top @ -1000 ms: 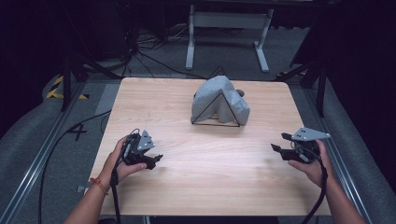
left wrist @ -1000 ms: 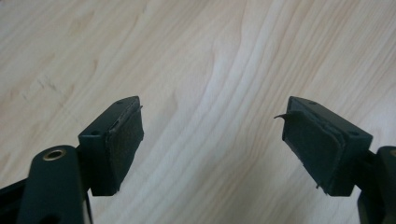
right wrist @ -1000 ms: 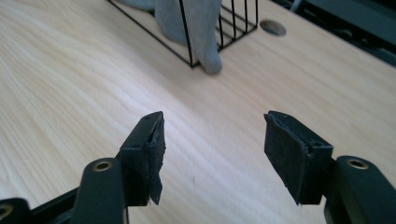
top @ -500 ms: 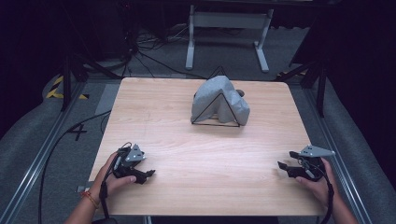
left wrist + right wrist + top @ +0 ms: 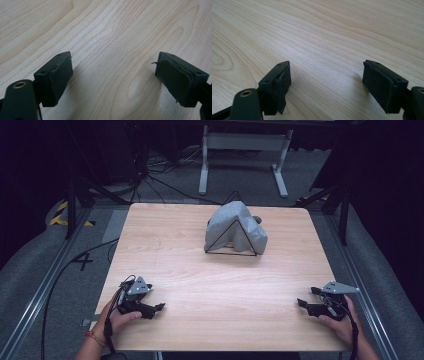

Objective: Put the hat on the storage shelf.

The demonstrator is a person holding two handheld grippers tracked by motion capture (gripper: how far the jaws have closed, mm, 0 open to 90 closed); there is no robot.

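1 thing lies on the pale wooden counter point(image 5: 180, 245): a crumpled grey cloth draped over a thin black wire pyramid frame point(image 5: 235, 230), set toward the far middle of the top, with something small and grey poking out at its right that is too small to tell. Nothing sits between it and the 2 grippers, which are both well apart from it at the near edge. Beyond the counter stand a grey metal stand point(image 5: 245, 150) and loose black cables on the floor point(image 5: 160, 180).

The left gripper point(image 5: 159, 307) rests low at the near left corner, held from behind by the person's left hand point(image 5: 117, 320), pointing right along the edge. The right gripper point(image 5: 301, 303) sits at the near right corner in the right hand point(image 5: 340, 325), pointing left.

The left gripper view shows its fingers point(image 5: 56, 77) spread wide over bare wood grain, holding nothing. The right gripper view shows the same: fingers point(image 5: 275, 87) wide apart, close above the counter, nothing between them.
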